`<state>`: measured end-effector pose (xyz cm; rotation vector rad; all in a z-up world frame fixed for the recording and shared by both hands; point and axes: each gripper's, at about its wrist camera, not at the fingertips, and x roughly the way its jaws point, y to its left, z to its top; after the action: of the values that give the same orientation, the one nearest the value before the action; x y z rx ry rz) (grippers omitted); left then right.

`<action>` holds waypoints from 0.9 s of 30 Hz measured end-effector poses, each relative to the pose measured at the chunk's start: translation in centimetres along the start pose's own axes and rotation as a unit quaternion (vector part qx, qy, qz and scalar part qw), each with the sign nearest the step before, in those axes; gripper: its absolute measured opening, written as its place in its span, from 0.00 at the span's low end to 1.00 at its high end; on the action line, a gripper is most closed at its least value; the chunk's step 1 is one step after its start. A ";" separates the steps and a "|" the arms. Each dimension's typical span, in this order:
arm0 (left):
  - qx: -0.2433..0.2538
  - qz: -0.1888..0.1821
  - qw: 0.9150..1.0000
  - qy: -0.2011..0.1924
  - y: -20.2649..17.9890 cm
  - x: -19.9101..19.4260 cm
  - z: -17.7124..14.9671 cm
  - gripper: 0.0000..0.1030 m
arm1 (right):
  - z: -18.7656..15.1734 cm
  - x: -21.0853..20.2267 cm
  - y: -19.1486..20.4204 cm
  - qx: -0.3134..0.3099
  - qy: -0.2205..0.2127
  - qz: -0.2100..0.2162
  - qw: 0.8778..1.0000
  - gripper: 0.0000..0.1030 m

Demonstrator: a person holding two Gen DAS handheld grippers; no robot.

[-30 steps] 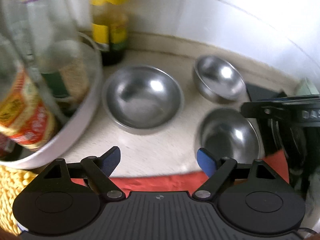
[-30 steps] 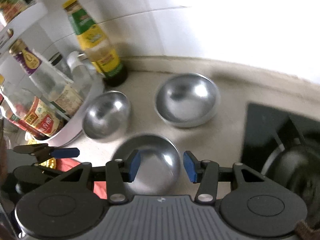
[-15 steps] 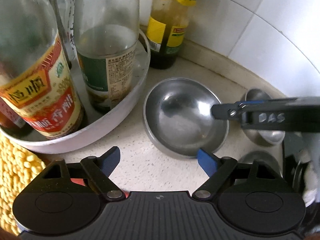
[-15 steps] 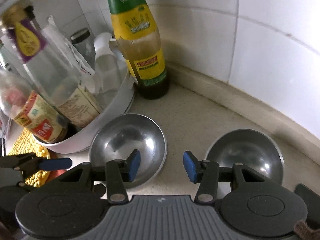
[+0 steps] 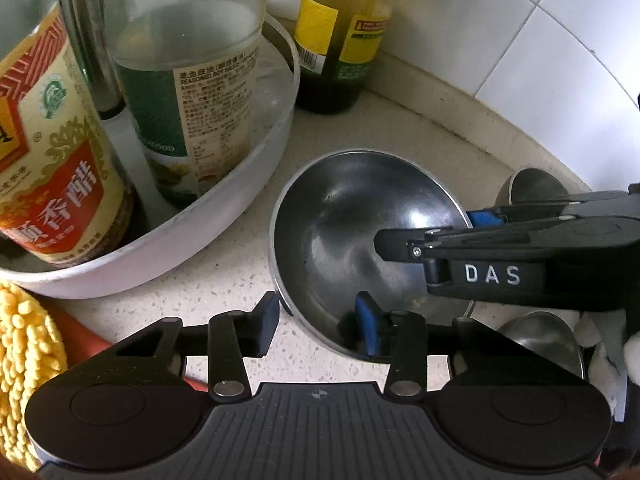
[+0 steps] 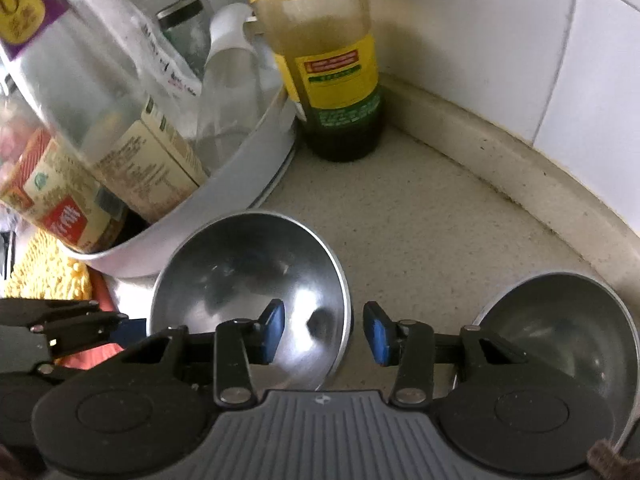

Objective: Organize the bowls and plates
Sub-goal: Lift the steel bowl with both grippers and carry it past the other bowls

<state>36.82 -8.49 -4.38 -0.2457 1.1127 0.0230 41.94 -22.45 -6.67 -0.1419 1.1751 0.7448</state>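
Note:
A large steel bowl (image 5: 352,220) sits on the beige counter beside a white tub; it also shows in the right wrist view (image 6: 240,272). My left gripper (image 5: 318,328) is open, straddling the bowl's near-left rim, one pad inside and one outside. My right gripper (image 6: 324,332) is open, straddling the same bowl's right rim; it shows from the side in the left wrist view (image 5: 500,240). A second steel bowl (image 6: 560,328) sits to the right, also seen in the left wrist view (image 5: 536,184). A third bowl (image 5: 544,340) lies lower right.
The white tub (image 5: 224,184) holds several sauce bottles. A yellow-labelled oil bottle (image 6: 332,60) stands in the tiled corner. A yellow mat (image 5: 24,360) and a red cloth (image 5: 76,328) lie at the left.
Both grippers moved forward and down to the large bowl. Each now straddles its rim, the left on the near-left side, the right on the right side. Both stayed open.

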 end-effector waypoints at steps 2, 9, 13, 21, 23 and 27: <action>0.006 0.003 1.000 -0.003 -0.2 0.2 0.1 0.45 | -0.1 -0.1 0.0 0.003 0.000 0.005 1.000 0.38; 0.020 -0.001 1.000 -0.011 -0.1 0.3 0.2 0.43 | -0.6 -0.5 -0.2 0.020 0.000 0.013 1.000 0.38; 0.016 -0.006 0.999 -0.029 0.8 -0.3 0.2 0.43 | -0.6 -0.7 -0.6 0.037 0.000 0.020 0.999 0.37; 0.019 -0.008 1.000 -0.017 0.6 -0.2 0.2 0.41 | -0.5 -1.0 -0.4 0.039 -0.004 0.028 0.999 0.38; 0.023 -0.002 1.000 -0.019 0.6 -0.2 0.2 0.41 | -0.5 -1.1 -0.4 0.049 -0.002 0.027 0.998 0.38; 0.017 -0.004 1.000 -0.021 1.2 -0.6 0.4 0.41 | -0.8 -1.4 -0.8 0.077 0.005 0.056 0.995 0.38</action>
<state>36.77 -7.15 -3.91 -0.2182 1.0702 0.0017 41.57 -24.01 -6.01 0.0498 1.2530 0.7486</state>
